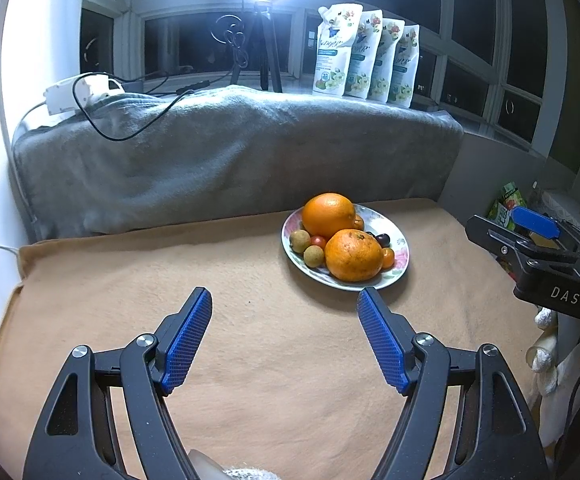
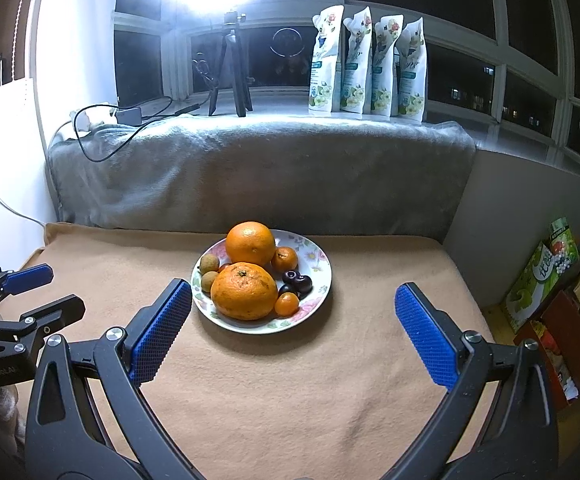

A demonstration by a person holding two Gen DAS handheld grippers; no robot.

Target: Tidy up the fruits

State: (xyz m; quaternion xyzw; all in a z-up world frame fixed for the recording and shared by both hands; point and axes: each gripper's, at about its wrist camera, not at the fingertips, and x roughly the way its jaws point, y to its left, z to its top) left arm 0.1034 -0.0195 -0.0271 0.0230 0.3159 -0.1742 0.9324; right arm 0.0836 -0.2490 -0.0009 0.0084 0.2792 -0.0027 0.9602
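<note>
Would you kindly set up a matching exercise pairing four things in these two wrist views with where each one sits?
Things:
1. dark cherries
2. white pouches
3. tripod
4. brown longans

Places:
A. on the windowsill, under the bright lamp
B. left side of the plate in the right wrist view
C. standing in a row on the windowsill, right of the tripod
D. right side of the plate in the right wrist view, beside the big oranges

Pairs: 1-D, 2-C, 3-A, 4-B
</note>
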